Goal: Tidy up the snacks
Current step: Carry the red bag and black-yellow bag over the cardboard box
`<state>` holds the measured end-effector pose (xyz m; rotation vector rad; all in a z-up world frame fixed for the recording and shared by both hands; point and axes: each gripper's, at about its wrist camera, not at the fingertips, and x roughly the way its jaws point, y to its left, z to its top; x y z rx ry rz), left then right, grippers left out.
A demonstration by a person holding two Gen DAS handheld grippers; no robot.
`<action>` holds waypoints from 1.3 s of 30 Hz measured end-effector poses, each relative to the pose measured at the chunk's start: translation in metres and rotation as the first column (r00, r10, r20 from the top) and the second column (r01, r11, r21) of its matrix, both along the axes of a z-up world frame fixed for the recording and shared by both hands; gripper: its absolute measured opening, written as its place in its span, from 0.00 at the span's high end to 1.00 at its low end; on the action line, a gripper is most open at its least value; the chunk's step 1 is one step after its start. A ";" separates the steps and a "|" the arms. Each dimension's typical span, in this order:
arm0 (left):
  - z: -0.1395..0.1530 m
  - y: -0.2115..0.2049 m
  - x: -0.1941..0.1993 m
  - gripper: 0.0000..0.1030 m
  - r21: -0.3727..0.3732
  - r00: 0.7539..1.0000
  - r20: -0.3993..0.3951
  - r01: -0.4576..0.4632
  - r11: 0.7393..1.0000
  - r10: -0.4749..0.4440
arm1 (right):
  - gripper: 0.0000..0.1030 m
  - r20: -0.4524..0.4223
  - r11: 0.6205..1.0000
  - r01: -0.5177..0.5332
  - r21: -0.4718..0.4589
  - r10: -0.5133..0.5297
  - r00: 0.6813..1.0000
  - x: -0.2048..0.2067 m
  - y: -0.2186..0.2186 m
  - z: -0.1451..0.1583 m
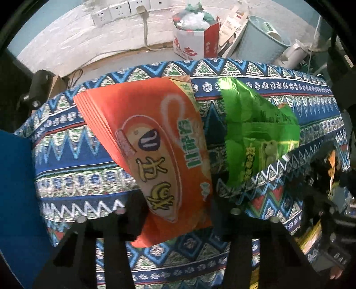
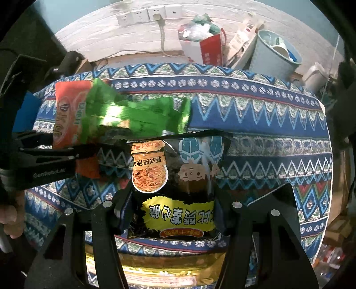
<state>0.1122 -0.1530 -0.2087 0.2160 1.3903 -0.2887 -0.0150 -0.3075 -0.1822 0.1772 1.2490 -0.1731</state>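
Left wrist view: orange snack bag (image 1: 164, 142) clamped by left gripper (image 1: 178, 213).
Beside it, a green bag (image 1: 251, 124) is blurred; a black noodle bag (image 2: 178, 177) is gripped by right gripper (image 2: 175, 206).

Four snack packs out: one orange pack (image 1: 155, 142), one green pack (image 1: 255, 133), one black noodle pack (image 2: 175, 182), one gold pack (image 2: 169, 266). One blue bin (image 2: 276, 53) and four wall sockets (image 2: 146, 14) behind.

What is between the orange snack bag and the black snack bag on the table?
The green snack bag lies between the orange snack bag and the black snack bag, overlapping the orange one's edge. This shows in the right wrist view.
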 end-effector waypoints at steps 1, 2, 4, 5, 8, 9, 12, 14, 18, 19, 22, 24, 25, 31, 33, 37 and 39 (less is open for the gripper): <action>0.002 0.004 -0.002 0.60 0.004 1.000 0.007 0.005 1.000 -0.005 | 0.43 0.002 1.000 -0.006 -0.002 0.006 1.000 0.002 0.003 0.002; 0.004 0.008 -0.003 0.62 0.007 1.000 0.012 0.008 1.000 -0.008 | 0.43 0.004 1.000 -0.008 -0.003 0.008 1.000 0.003 0.004 0.002; 0.006 0.015 -0.006 0.64 0.008 1.000 0.016 0.008 1.000 -0.008 | 0.43 0.012 1.000 -0.019 -0.009 0.019 1.000 0.007 0.010 0.006; 0.008 0.021 -0.007 0.64 0.006 1.000 0.018 0.003 1.000 -0.003 | 0.43 0.014 1.000 -0.022 -0.012 0.022 1.000 0.007 0.012 0.007; 0.012 0.035 -0.009 0.65 0.007 1.000 0.022 -0.007 1.000 0.007 | 0.43 0.023 0.999 -0.039 -0.020 0.039 0.999 0.013 0.022 0.012; 0.014 0.039 -0.010 0.65 0.005 1.000 0.024 -0.010 1.000 0.010 | 0.43 0.025 0.999 -0.042 -0.022 0.042 0.999 0.014 0.024 0.013; 0.022 0.053 -0.014 0.65 0.013 0.999 0.051 -0.020 1.000 0.019 | 0.43 0.035 0.998 -0.059 -0.028 0.060 0.998 0.018 0.033 0.018; 0.028 0.061 -0.015 0.65 0.023 0.997 0.069 -0.027 0.999 0.026 | 0.43 0.041 0.997 -0.072 -0.032 0.073 0.996 0.020 0.039 0.021; 0.042 0.080 -0.021 0.65 0.007 0.995 0.090 -0.041 0.999 0.040 | 0.43 0.060 0.995 -0.087 -0.041 0.090 0.994 0.025 0.053 0.029; 0.044 0.082 -0.022 0.65 0.006 0.995 0.096 -0.042 0.999 0.041 | 0.43 0.067 0.995 -0.092 -0.044 0.095 0.993 0.026 0.057 0.032; 0.055 0.091 -0.026 0.65 0.007 0.991 0.128 -0.042 0.999 0.041 | 0.43 0.086 0.993 -0.107 -0.052 0.111 0.990 0.031 0.070 0.040; 0.063 0.097 -0.028 0.65 0.009 0.987 0.154 -0.041 0.999 0.039 | 0.43 0.097 0.992 -0.116 -0.057 0.121 0.988 0.033 0.077 0.045; 0.067 0.101 -0.029 0.65 0.010 0.985 0.165 -0.040 0.999 0.038 | 0.43 0.104 0.991 -0.120 -0.060 0.126 0.987 0.035 0.082 0.048; 0.093 0.119 -0.040 0.65 -0.005 0.972 0.230 -0.045 0.999 0.045 | 0.43 0.136 0.987 -0.143 -0.077 0.152 0.979 0.039 0.103 0.059; 0.103 0.124 -0.045 0.65 -0.006 0.966 0.254 -0.042 0.999 0.042 | 0.43 0.140 0.985 -0.150 -0.080 0.160 0.977 0.039 0.112 0.061; 0.119 0.131 -0.056 0.65 -0.006 0.954 0.297 -0.033 0.999 0.034 | 0.43 0.155 0.982 -0.164 -0.090 0.176 0.972 0.044 0.125 0.066; 0.127 0.134 -0.061 0.65 0.000 0.946 0.323 -0.029 1.000 0.027 | 0.43 0.163 0.982 -0.167 -0.092 0.181 0.970 0.046 0.131 0.068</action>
